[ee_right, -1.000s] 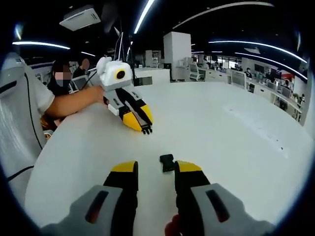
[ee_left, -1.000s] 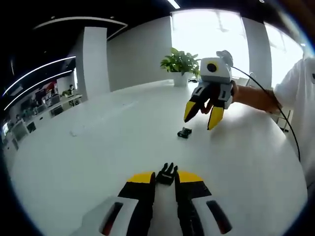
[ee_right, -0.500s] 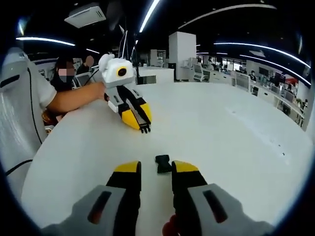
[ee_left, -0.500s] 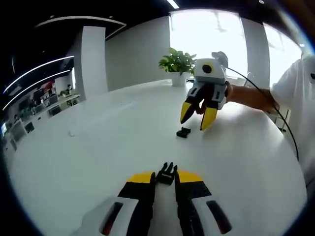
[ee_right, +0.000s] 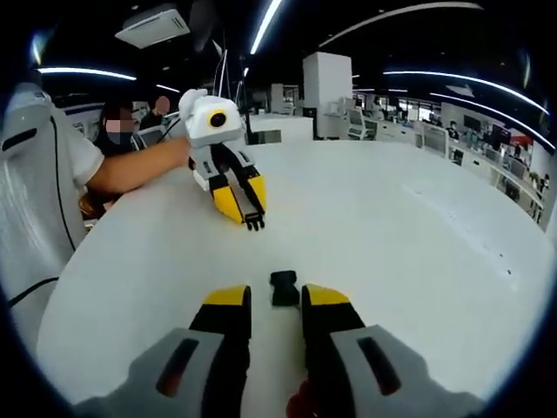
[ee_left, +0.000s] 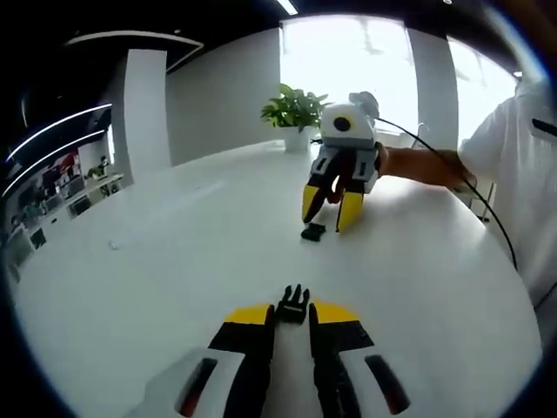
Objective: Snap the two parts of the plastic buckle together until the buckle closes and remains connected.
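The black pronged buckle half (ee_left: 294, 303) sticks out from the tips of my left gripper (ee_left: 294, 315), which is shut on it just above the white table (ee_left: 174, 261). In the right gripper view the same left gripper (ee_right: 247, 215) shows with the prongs (ee_right: 254, 224) pointing forward. The black socket half (ee_right: 284, 286) lies flat on the table, right at the tips of my right gripper (ee_right: 276, 298), which is open around it. In the left gripper view that right gripper (ee_left: 326, 221) hangs open just over the socket half (ee_left: 312, 232).
A potted plant (ee_left: 294, 109) stands at the table's far edge. A person's arm and white sleeve (ee_left: 509, 165) reach in from the right, with a black cable (ee_left: 487, 218) trailing. Office desks and a seated person (ee_right: 117, 131) lie beyond the table.
My right gripper has dropped toward the table and closed in on the socket half, which now sits at its fingertips. The left gripper keeps hold of the pronged half.
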`<action>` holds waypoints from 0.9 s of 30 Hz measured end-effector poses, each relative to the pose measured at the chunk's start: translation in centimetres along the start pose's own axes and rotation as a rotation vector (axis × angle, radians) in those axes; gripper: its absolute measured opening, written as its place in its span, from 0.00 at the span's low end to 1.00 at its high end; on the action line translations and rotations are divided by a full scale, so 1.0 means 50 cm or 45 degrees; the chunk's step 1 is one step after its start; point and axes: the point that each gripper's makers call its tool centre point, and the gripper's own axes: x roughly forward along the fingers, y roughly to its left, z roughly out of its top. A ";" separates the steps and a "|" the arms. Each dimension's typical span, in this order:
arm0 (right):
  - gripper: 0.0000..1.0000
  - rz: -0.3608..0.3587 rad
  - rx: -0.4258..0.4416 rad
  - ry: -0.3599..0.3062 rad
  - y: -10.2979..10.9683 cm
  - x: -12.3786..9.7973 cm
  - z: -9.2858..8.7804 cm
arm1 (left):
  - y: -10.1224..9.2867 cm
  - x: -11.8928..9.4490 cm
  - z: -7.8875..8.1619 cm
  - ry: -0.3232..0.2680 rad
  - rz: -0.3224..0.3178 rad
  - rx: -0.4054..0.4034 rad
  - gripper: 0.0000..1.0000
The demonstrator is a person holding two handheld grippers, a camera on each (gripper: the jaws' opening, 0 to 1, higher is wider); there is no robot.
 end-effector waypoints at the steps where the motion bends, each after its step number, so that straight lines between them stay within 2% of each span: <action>1: 0.23 0.001 -0.001 0.004 0.000 0.001 -0.002 | 0.002 0.000 0.000 -0.001 -0.009 0.001 0.15; 9: 0.22 -0.008 0.008 0.000 -0.014 0.003 -0.007 | -0.002 0.003 0.001 -0.030 -0.080 0.016 0.15; 27: 0.19 -0.019 -0.034 0.013 -0.015 0.001 -0.009 | -0.007 0.007 0.003 -0.024 -0.131 0.053 0.15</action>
